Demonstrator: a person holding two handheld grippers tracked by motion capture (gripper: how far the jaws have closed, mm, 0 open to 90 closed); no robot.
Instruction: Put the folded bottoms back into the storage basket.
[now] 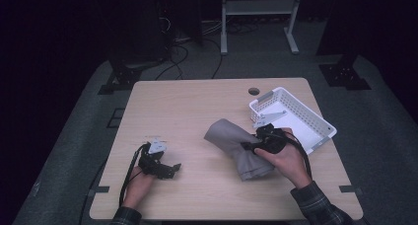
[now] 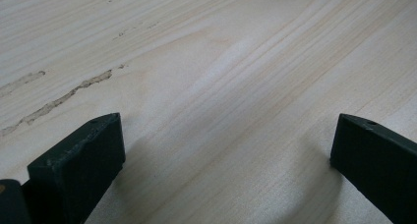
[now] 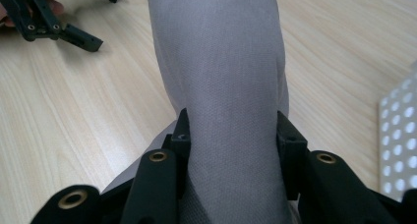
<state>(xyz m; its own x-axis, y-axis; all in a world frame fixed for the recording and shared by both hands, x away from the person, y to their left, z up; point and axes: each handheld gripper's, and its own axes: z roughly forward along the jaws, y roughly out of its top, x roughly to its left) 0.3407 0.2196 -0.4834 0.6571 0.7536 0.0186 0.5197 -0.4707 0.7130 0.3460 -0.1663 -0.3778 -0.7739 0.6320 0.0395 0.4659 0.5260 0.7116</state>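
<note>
A grey cloth lies bunched into a thick fold right of the table's middle. My right gripper is shut on it from the right side. In the right gripper view the cloth runs up between the two jaws, which press into its sides around my right gripper's grip. My left gripper rests low on the wooden table at the front left, apart from the cloth. Its jaws stand wide open over bare wood in the left gripper view. It also appears far off.
A white perforated basket stands at the table's right edge, just behind my right hand; its wall is close on the right. A round cable hole sits near the far edge. Dark stands and cables surround the table.
</note>
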